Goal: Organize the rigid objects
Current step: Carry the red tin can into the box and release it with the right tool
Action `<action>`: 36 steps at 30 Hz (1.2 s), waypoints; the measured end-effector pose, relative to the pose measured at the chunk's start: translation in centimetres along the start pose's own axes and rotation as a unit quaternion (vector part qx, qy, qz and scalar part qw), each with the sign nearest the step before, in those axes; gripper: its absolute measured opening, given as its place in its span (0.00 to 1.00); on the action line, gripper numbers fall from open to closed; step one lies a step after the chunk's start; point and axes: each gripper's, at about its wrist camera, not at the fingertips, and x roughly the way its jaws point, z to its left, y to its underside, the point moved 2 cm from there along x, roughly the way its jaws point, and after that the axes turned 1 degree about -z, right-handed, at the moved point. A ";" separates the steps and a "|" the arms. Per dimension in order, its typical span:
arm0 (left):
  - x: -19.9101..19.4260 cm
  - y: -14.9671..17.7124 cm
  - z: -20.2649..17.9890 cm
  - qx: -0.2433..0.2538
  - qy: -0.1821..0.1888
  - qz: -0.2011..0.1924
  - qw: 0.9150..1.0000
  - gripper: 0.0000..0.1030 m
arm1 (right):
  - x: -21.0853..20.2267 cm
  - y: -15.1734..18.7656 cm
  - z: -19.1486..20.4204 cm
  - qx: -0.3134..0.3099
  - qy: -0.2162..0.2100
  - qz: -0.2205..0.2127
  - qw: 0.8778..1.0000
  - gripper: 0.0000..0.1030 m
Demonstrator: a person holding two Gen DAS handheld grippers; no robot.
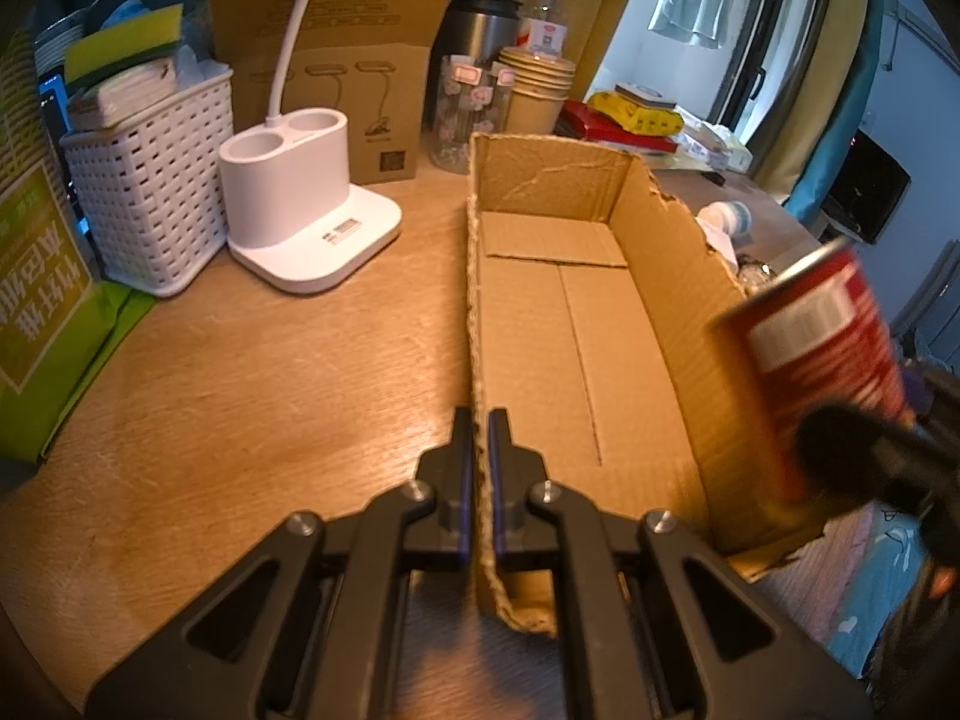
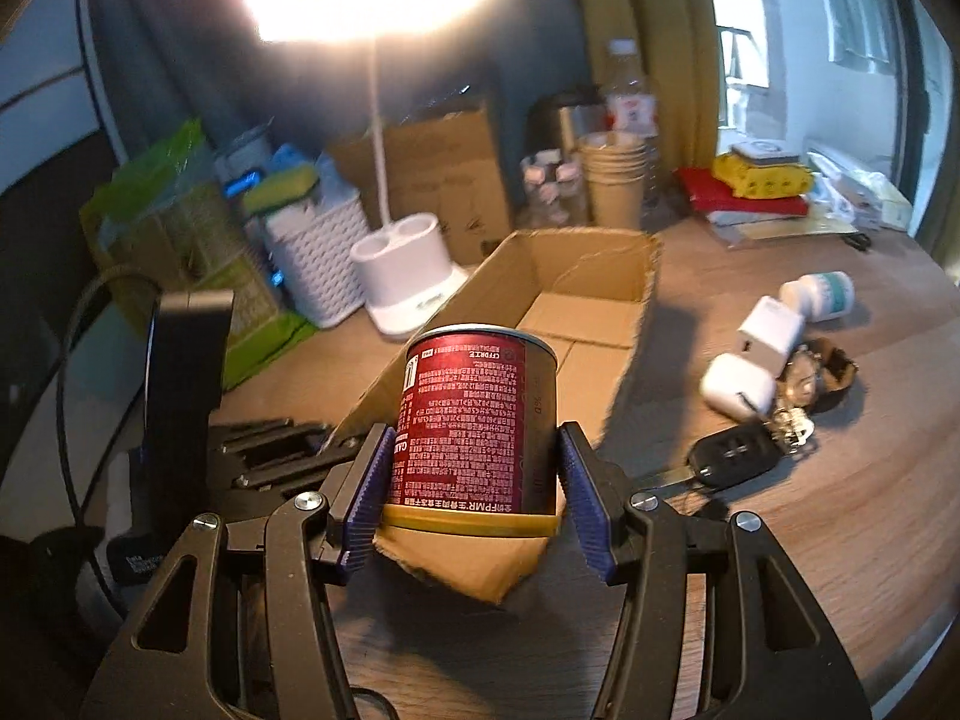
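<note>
Box is empty, its wall pinched by the left gripper, while the right gripper clamps 1 can above its near end; chargers, bottle and key wait at 3 o'clock.

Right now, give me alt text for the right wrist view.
The right gripper jaws clamp a red can, held upside down above the near end of an open cardboard box on a wooden table. To the right lie a car key, white chargers and a pill bottle.
</note>
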 end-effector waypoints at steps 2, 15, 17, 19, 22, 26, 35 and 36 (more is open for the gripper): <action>0.0 0.0 0.0 0.000 0.000 0.000 1.000 0.04 | 0.5 0.3 0.3 -0.005 0.003 0.009 1.000 0.56; 0.0 0.0 -0.1 -0.002 0.001 -0.001 1.000 0.04 | 2.0 1.0 0.6 -0.009 0.009 0.044 0.999 0.56; -0.1 0.0 0.0 -0.003 0.000 -0.001 1.000 0.04 | 2.1 1.0 0.7 -0.011 0.007 0.046 0.999 0.56; -0.1 0.0 -0.1 -0.003 0.000 -0.002 1.000 0.04 | 2.0 1.0 0.8 -0.011 0.004 0.046 0.999 0.56; -0.2 0.0 0.0 -0.002 -0.002 -0.001 1.000 0.04 | 1.6 1.0 0.9 -0.012 0.001 0.042 0.999 0.57; -0.1 -0.1 0.2 -0.002 -0.003 -0.001 1.000 0.04 | 1.1 0.9 0.7 -0.008 0.003 0.035 0.999 0.57; -0.1 0.1 0.1 0.003 -0.008 0.000 1.000 0.04 | -0.9 0.3 -0.6 0.002 0.025 0.007 1.000 0.57; -0.1 0.1 0.1 0.003 -0.008 0.000 1.000 0.04 | -1.4 0.2 -0.9 0.004 0.031 0.000 1.000 0.57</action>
